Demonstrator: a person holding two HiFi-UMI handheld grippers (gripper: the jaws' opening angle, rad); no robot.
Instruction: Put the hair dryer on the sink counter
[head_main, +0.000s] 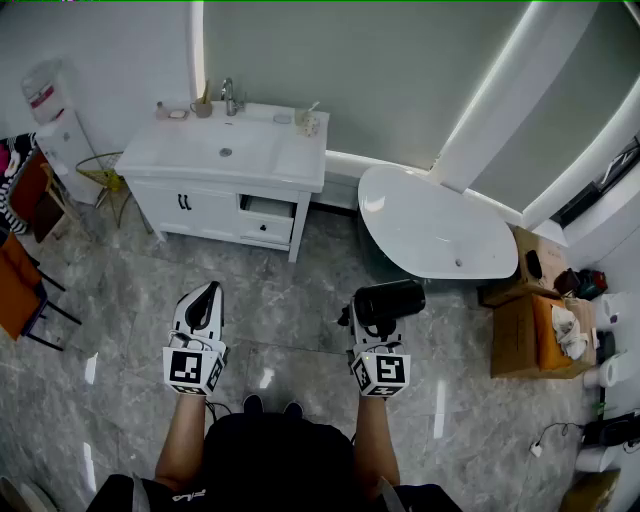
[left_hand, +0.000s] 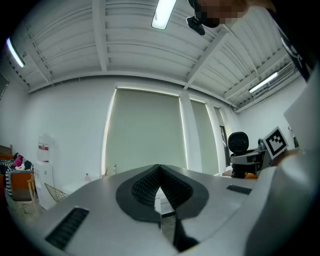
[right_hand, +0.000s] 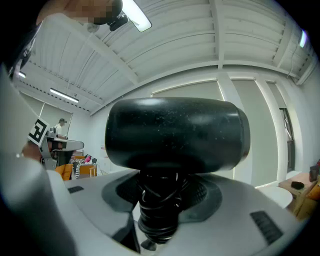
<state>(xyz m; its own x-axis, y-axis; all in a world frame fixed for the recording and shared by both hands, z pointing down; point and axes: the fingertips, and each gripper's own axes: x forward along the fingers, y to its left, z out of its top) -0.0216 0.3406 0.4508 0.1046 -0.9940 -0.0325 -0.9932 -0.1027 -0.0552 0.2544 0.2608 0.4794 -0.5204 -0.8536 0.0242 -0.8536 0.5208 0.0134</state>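
Observation:
A black hair dryer (head_main: 388, 301) stands upright in my right gripper (head_main: 376, 322), which is shut on its cord-wrapped handle (right_hand: 159, 210); the barrel (right_hand: 176, 132) fills the right gripper view. My left gripper (head_main: 203, 300) is held level beside it, shut with nothing between its pads (left_hand: 159, 187). The white sink counter (head_main: 290, 160) with its basin and tap (head_main: 229, 96) stands across the floor, ahead and to the left. Both grippers hover over the grey tiled floor, well short of the counter.
A white bathtub (head_main: 440, 225) lies ahead on the right. Cardboard boxes (head_main: 525, 325) sit at the right wall. An orange chair (head_main: 20, 290) and a water dispenser (head_main: 55, 125) stand at the left. Small bottles and a cup (head_main: 203, 106) sit on the counter's back edge.

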